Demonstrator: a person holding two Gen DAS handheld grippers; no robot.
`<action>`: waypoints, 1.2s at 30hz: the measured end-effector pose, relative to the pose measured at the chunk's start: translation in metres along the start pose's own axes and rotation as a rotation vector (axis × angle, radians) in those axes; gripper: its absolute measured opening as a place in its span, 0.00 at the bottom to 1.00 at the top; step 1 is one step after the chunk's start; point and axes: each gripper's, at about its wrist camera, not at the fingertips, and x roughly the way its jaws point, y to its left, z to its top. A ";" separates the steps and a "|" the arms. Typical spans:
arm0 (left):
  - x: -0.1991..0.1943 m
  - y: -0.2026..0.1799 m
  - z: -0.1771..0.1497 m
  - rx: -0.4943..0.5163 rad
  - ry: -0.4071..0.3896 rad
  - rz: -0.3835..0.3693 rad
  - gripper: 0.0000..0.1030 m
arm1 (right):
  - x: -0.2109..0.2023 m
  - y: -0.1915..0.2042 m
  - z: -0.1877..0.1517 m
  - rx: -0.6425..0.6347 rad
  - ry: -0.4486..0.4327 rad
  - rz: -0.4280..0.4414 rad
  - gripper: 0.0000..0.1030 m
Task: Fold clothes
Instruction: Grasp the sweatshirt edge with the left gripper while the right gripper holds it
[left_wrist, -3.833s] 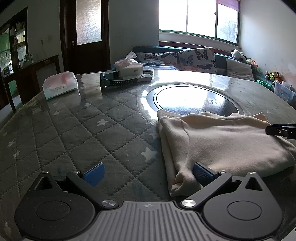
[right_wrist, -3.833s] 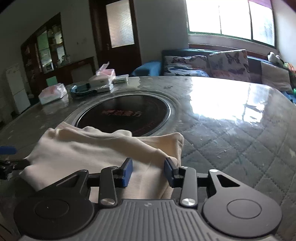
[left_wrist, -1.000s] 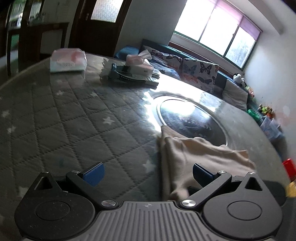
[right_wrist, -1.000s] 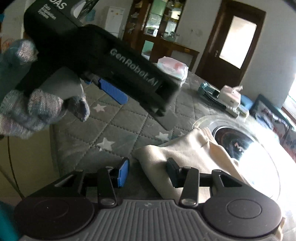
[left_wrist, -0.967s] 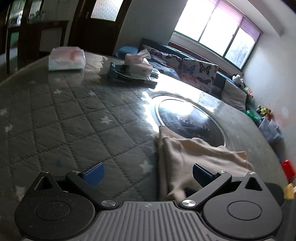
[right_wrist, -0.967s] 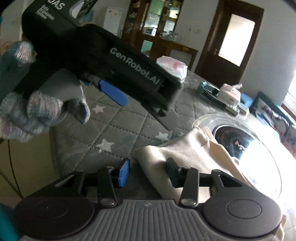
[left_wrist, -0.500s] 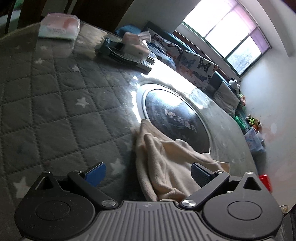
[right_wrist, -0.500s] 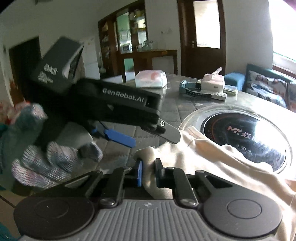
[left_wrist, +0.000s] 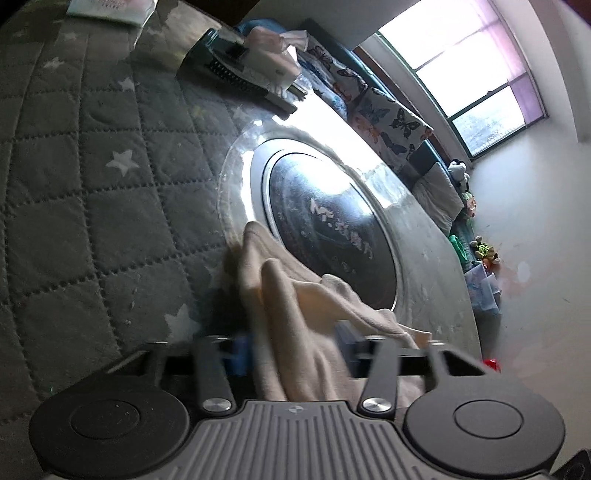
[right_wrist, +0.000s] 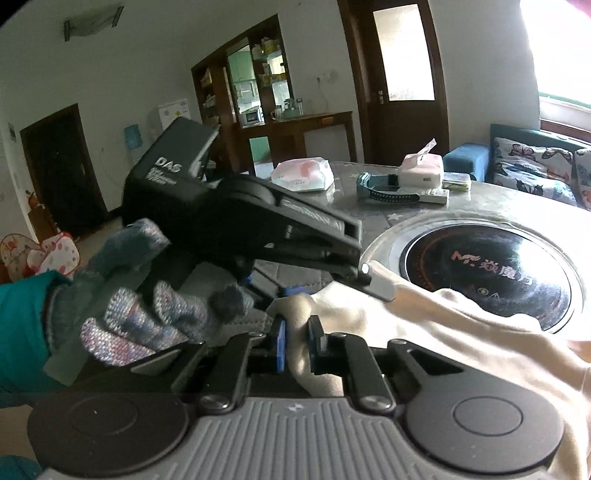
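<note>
A cream garment (left_wrist: 295, 295) lies folded on the round table, partly over the dark glass hob (left_wrist: 325, 214). My left gripper (left_wrist: 295, 347) has its jaws closing, with a thick bunch of the garment's near edge filling the gap between the blue pads. The right gripper (right_wrist: 297, 345) is shut on a raised corner fold of the same garment (right_wrist: 443, 325). In the right wrist view a gloved hand (right_wrist: 147, 306) holds the left gripper's black housing (right_wrist: 207, 206) just left of that corner.
The table has a grey quilted cover with stars (left_wrist: 92, 206). At its far side sit a tissue box (right_wrist: 421, 168), a pink wipes pack (right_wrist: 303, 173) and a teal-black device (right_wrist: 384, 188). A sofa with butterfly cushions (right_wrist: 532, 166) stands behind.
The left jaws have narrowed from wide open onto the garment's edge. The right jaws have shut on the corner and lifted it slightly. Both grippers have rolled and drawn closer together.
</note>
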 end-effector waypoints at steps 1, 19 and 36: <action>0.000 0.003 0.000 -0.008 -0.002 -0.001 0.25 | 0.001 0.001 -0.001 -0.005 0.002 -0.002 0.10; 0.000 0.001 -0.009 0.071 -0.035 0.033 0.17 | -0.057 -0.085 -0.024 0.167 -0.027 -0.370 0.20; 0.005 -0.017 -0.014 0.229 -0.054 0.104 0.17 | -0.056 -0.166 -0.056 0.426 -0.030 -0.478 0.25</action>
